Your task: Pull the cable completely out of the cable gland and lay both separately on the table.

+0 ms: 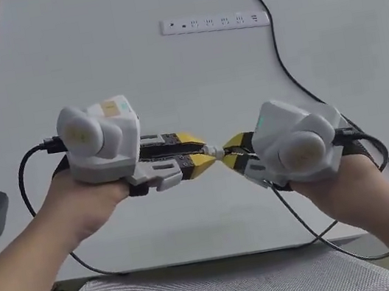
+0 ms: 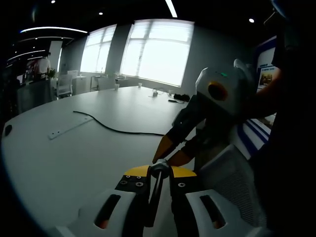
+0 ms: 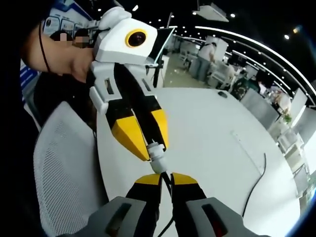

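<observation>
One gland (image 3: 155, 153) (white), at left hand-held gripper (image 1: 209, 154)

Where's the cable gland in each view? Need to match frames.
Head view: cable gland at centre, between the tips of the left gripper and right gripper.
Left gripper view: gland bottom centre, clamped in that gripper's own jaws.
Right gripper view: gland at centre, sticking out of the left gripper's jaws, cable running down into own jaws.
Shared landmark: white mesh chair, bottom in head view, right in left gripper view, left in right gripper view.
</observation>
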`<state>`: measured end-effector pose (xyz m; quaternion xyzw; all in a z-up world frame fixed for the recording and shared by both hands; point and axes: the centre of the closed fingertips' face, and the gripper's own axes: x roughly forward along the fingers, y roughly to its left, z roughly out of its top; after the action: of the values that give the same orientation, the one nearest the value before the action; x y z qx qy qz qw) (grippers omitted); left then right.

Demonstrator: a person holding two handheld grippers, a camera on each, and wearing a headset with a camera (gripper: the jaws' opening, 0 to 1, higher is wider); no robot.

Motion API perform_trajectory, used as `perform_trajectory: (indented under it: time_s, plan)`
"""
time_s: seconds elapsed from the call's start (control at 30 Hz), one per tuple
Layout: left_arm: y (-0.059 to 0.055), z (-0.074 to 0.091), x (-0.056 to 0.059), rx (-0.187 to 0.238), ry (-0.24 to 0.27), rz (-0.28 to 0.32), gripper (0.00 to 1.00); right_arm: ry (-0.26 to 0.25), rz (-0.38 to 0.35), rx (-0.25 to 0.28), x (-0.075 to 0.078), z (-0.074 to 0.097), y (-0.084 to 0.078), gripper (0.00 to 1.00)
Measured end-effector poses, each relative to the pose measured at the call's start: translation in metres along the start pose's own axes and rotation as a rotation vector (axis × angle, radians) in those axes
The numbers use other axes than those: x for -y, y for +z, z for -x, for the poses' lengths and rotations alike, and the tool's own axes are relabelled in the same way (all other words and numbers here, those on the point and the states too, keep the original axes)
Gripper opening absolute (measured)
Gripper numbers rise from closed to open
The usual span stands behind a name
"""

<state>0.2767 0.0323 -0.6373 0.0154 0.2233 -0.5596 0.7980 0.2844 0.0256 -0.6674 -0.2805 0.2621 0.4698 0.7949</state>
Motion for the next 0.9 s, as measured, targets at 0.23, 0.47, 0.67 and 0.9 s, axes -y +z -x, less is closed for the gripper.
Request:
perform_trajectory:
  time_s: [0.23,0.47,0.67,0.9]
  plan:
    - [0.001,0.0,0.001,0.001,0.0,-0.005,0.15,-0.006,-0.039,0.005,-0.001,0.001,-0.001,0.01]
    - [0.001,0.0,0.001,0.001,0.003,-0.009,0.15,-0.011,-0.06,0.001,0.0,0.001,-0.002,0.0]
    - [0.003,0.001,0.001,0.004,0.005,-0.012,0.15,-0.024,-0.098,-0.014,0.004,0.0,-0.01,0.0]
    - [0.006,0.002,-0.003,0.014,0.015,-0.009,0.15,-0.03,-0.179,-0.048,0.01,0.0,-0.029,0.0]
